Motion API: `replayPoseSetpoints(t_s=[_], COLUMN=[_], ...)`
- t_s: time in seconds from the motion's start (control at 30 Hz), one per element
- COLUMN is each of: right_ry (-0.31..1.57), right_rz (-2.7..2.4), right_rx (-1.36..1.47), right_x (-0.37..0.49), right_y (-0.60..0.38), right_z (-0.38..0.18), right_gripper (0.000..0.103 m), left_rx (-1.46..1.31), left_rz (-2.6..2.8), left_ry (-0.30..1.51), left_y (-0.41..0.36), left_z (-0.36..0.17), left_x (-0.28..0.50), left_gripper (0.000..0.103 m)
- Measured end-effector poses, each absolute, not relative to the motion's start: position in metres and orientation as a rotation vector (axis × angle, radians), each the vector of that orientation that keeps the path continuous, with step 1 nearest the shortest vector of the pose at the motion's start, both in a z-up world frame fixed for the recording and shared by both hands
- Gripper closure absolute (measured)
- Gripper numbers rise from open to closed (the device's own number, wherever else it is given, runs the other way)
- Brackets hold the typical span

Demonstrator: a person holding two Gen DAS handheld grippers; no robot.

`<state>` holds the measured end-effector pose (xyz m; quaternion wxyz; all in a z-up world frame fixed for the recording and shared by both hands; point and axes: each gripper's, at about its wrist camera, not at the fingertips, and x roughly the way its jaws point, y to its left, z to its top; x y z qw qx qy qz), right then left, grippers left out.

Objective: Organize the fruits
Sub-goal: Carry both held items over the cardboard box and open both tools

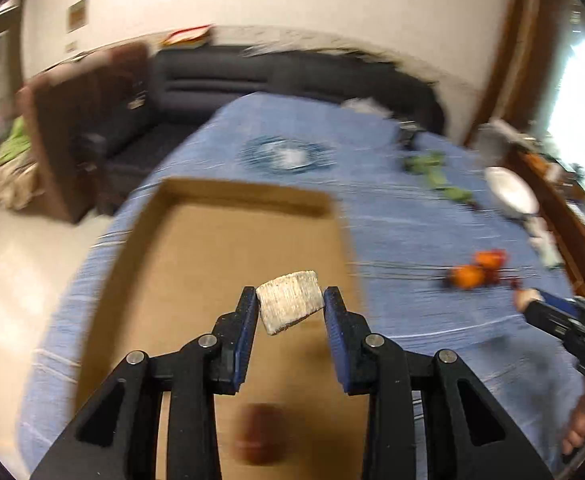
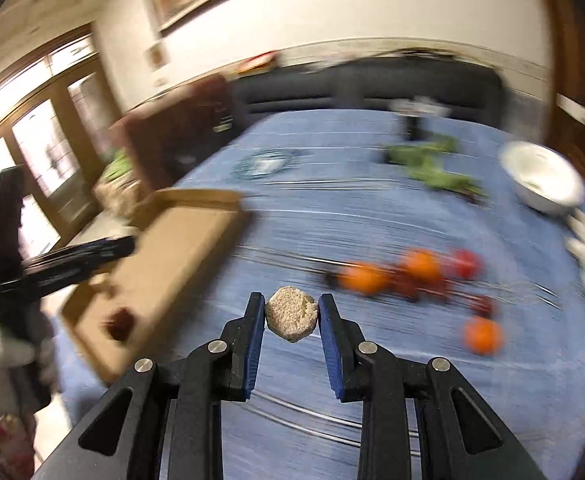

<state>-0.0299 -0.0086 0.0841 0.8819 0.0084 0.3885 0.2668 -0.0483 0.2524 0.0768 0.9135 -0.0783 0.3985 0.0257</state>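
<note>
My left gripper (image 1: 290, 300) is shut on a pale, rough wedge-shaped piece (image 1: 289, 306) and holds it above a shallow cardboard box (image 1: 220, 248). A dark red fruit (image 1: 260, 434) lies in the box near its front. My right gripper (image 2: 291, 309) is shut on a round beige, grainy piece (image 2: 291, 314) above the blue tablecloth (image 2: 372, 216). Oranges (image 2: 362, 278) and red fruits (image 2: 466, 264) lie on the cloth to its right; they also show in the left wrist view (image 1: 468, 276). The box (image 2: 172, 256) is to its left. Both views are motion-blurred.
A white bowl (image 2: 544, 182), green leafy vegetables (image 2: 432, 164) and a patterned blue plate (image 2: 262, 164) sit further back on the table. A dark sofa (image 1: 220, 76) and a brown chair (image 1: 72, 120) stand beyond the table. The right gripper shows at the left view's right edge (image 1: 564, 320).
</note>
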Motion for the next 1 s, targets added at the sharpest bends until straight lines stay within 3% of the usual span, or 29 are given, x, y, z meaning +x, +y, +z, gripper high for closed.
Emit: replayPoseSetpoints(t_s=[0.27, 0.5, 0.6, 0.73, 1.0], right_ry=[0.925, 0.968, 0.966, 0.944, 0.856], right_rz=[0.737, 0.719, 0.723, 0.732, 0.671], right_rx=[-0.128, -0.224, -0.226, -0.208, -0.050], right_x=[-0.015, 0.002, 0.003, 0.001, -0.018], right_y=[0.156, 0.211, 0.215, 0.209, 0.119], right_z=[0.052, 0.014, 0.012, 0.017, 0.051], right_gripper=[0.072, 0.072, 0.072, 0.072, 0.063], left_rx=[-0.246, -0.327, -0.303, -0.318, -0.354], left_rz=[0.119, 0.061, 0.059, 0.058, 0.031], left_ry=[0.919, 0.939, 0.927, 0.889, 0.751], left_y=[0.325, 0.343, 0.338, 0.337, 0.304], left_z=[0.041, 0.030, 0.033, 0.045, 0.087], left_x=[-0.027, -0.023, -0.025, -0.037, -0.076], left_gripper=[0.070, 0.069, 0.059, 0.057, 0.041])
